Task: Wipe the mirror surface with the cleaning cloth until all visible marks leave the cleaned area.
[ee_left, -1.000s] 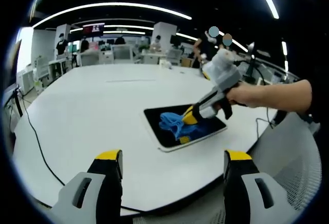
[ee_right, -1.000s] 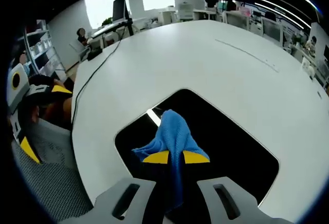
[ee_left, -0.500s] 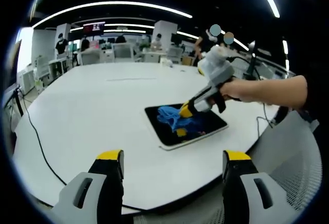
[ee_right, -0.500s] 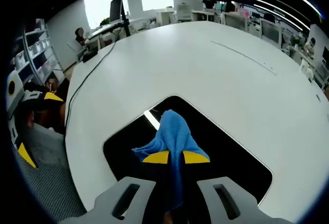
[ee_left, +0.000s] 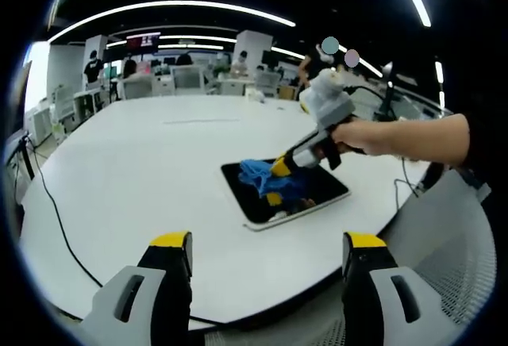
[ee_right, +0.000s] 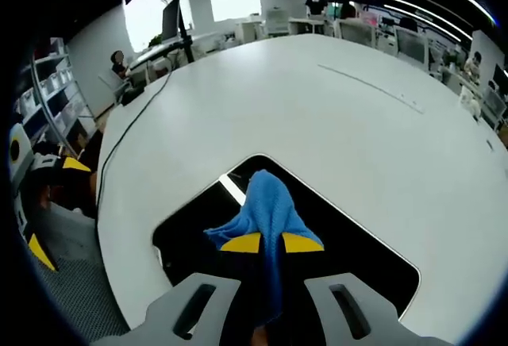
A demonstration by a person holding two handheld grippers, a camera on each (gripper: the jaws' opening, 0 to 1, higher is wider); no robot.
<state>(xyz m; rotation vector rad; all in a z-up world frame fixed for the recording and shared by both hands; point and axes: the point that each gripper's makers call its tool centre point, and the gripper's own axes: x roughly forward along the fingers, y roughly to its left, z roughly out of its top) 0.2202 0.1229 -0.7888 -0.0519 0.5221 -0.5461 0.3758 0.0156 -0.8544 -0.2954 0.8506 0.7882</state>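
My right tongs [ee_right: 271, 242] are clamped on the blue cloth [ee_right: 266, 203], pressing it onto the mirror [ee_right: 357, 243], which lies flat near the worktop [ee_right: 317, 108] edge closest to me. My left tongs [ee_left: 259, 263] are spread wide apart, gripping nothing, hanging back past that same edge. A black cable [ee_left: 55, 219] runs across the worktop's left side.
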